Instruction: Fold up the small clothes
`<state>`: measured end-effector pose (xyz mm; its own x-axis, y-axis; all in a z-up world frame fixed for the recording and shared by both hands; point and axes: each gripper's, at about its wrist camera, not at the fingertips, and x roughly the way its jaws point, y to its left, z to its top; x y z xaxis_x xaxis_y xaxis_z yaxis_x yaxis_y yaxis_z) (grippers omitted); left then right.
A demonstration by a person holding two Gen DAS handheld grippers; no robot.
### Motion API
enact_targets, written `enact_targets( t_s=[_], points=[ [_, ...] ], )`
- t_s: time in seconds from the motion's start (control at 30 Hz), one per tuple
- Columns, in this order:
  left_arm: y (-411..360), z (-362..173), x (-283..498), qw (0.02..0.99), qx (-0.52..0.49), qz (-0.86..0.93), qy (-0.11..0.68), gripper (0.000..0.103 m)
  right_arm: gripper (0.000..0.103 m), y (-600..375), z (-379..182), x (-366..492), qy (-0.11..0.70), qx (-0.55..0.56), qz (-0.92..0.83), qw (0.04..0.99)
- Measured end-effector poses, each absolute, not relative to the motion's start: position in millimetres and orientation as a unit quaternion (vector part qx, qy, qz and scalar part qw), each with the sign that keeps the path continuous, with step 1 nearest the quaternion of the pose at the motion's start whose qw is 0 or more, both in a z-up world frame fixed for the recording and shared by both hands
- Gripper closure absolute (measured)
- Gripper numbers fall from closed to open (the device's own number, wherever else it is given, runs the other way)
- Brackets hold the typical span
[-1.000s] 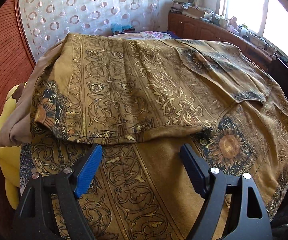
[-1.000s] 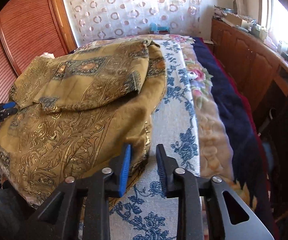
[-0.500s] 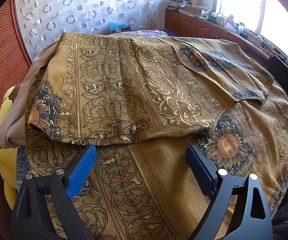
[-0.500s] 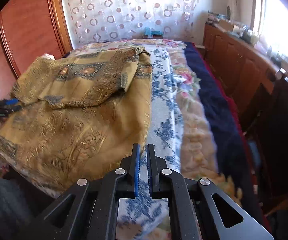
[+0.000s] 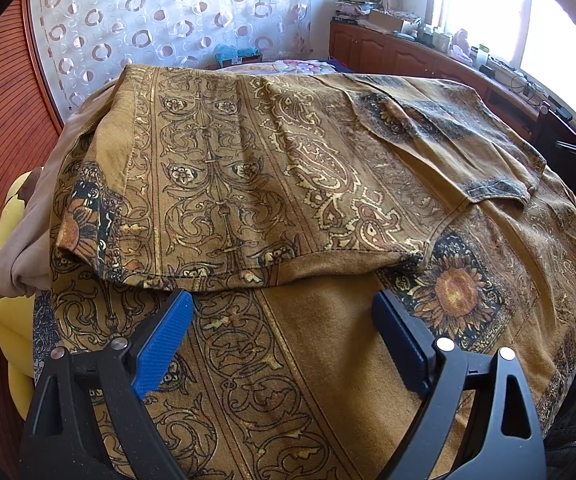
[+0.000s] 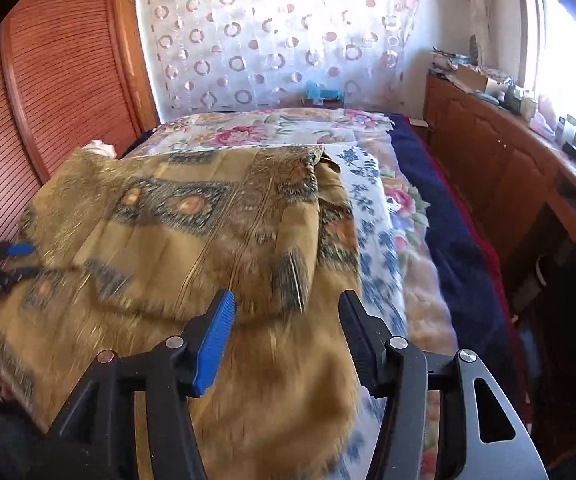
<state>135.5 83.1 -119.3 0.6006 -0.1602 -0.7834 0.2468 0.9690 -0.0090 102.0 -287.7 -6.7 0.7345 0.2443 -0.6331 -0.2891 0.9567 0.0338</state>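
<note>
- A bedroom: the bed (image 6: pixel 392 216) is covered with a floral bedspread and a dark blue blanket, with a circle-patterned curtain (image 6: pixel 272 40) behind it, a slatted wooden door (image 6: pixel 48 80) on one side and a wooden sideboard (image 6: pixel 500 172) under the window.
- The garment (image 5: pixel 288 184), mustard cloth printed with paisley and sunflowers, lies spread on the near part of the bed, toward the door side; in the right wrist view (image 6: pixel 216 232) it leaves the floral spread bare along the blanket side.
- One panel is already laid over the lower layer, its hem (image 5: pixel 272 268) crossing just ahead of the left gripper.
- The left gripper (image 5: pixel 284 332) hangs over the lower layer with its jaws spread wide and nothing between them.
- The right gripper (image 6: pixel 288 328) is likewise wide open and empty, above the cloth near the edge beside the spread; this view is motion-blurred, so whether it touches the cloth cannot be told.
- The step in hand looks like taking hold for the next fold.
- To do it well: bring each gripper down at a near corner, pinch both layers together and close fully before lifting.
- Lift both sides evenly and carry the edge straight toward the far end of the bed, so that the laid panel does not slide.
- Risk: pinching only the top layer would leave the fold crooked.
</note>
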Motion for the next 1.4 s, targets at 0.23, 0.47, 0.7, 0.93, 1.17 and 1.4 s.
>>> enact_targets(
  t_s=[0.23, 0.47, 0.7, 0.93, 1.17, 1.4],
  points=[
    [83.3, -119.3, 136.0, 0.893, 0.05, -0.115, 0.432, 0.011, 0.047, -266.7, -29.9, 152.1, 0.379, -0.048, 0.123, 0.916],
    [87.5, -117.1, 134.3, 0.896, 0.042, -0.111, 0.427, 0.012, 0.047, -261.0, -38.8, 148.7, 0.371, -0.056, 0.119, 0.919],
    [125.2, -85.0, 113.1, 0.924, -0.044, -0.088, 0.368, 0.025, 0.045, -257.7, -37.1, 150.2, 0.371, -0.06, 0.119, 0.919],
    [150.2, -66.9, 111.9, 0.941, -0.043, -0.027, 0.336, 0.053, 0.045, -258.6, -36.7, 149.2, 0.371, -0.063, 0.117, 0.919],
    [151.2, -76.8, 140.3, 0.934, -0.009, -0.008, 0.357, 0.06, 0.045, -259.2, -36.8, 149.2, 0.37, -0.063, 0.117, 0.919],
    [149.9, -92.2, 154.8, 0.92, 0.011, -0.006, 0.392, 0.082, 0.045, -258.8, -37.2, 149.6, 0.37, -0.063, 0.117, 0.919]
  ],
)
